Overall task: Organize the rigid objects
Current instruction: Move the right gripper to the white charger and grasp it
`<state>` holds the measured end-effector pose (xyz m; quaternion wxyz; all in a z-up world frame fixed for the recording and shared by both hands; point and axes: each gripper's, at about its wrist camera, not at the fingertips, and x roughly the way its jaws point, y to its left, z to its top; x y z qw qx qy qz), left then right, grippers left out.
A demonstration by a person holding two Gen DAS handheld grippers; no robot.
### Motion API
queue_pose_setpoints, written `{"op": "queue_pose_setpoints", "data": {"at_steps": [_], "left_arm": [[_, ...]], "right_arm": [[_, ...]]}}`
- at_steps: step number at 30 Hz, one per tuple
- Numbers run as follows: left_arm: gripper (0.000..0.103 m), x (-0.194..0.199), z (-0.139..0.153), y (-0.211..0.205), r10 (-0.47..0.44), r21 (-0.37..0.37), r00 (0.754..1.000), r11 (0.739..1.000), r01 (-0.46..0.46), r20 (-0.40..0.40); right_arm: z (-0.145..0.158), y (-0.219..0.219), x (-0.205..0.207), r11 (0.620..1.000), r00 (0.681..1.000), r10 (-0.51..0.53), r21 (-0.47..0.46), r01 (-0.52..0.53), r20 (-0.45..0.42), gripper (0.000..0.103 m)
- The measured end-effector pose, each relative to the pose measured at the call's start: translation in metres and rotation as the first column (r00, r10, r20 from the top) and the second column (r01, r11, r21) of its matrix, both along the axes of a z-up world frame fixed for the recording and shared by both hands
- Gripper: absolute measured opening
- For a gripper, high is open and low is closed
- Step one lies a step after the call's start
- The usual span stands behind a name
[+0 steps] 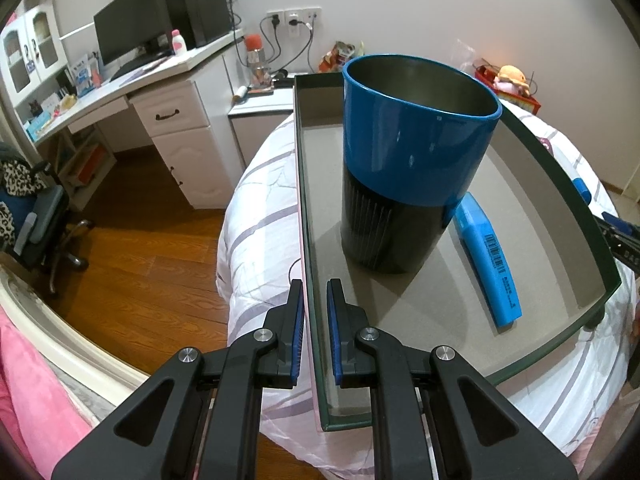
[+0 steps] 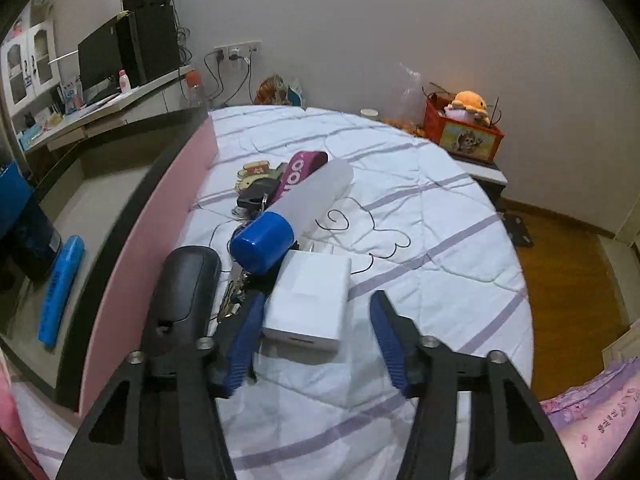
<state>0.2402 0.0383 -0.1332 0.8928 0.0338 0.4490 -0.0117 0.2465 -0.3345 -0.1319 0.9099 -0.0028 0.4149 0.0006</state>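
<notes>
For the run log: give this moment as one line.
left claw: shut on box wall | right claw: open over charger | in box: cup, blue bar

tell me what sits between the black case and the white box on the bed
In the right wrist view, the right claw's left blue finger and a bunch of keys lie between the black case and the white box.
</notes>
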Motion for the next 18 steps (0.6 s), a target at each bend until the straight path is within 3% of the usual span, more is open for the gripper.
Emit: {"op": "queue_pose_setpoints", "data": {"at_steps": [2,5,10,18], "left_arm": [[0.010,0.000,0.000,0.000,0.001,0.001,1.000,1.000,-0.001,0.000],[0.010,0.000,0.000,-0.001,0.003,0.009,1.000,1.000,-0.003,0.000],[0.010,0.000,0.000,-0.002,0.004,0.010,1.000,1.000,-0.004,-0.001],[0.010,-0.001,0.000,-0.002,0.004,0.005,1.000,1.000,-0.004,0.001]], "right_arm": [[-0.003,-0.001,0.001,0.999,1.000,-0.012,-0.034,0.011,-0.013,0.043],[-0.006,-0.009,0.004,1.000,1.000,-0.015,0.002,0.015,-0.019,0.042],[-0.010,-0.009,0.010,1.000,0.999,0.001,-0.014,-0.002,-0.043,0.042],[-0.005,-0.016,0.002,0.999,1.000,0.021,0.039,-0.020,-0.015,0.041]]}}
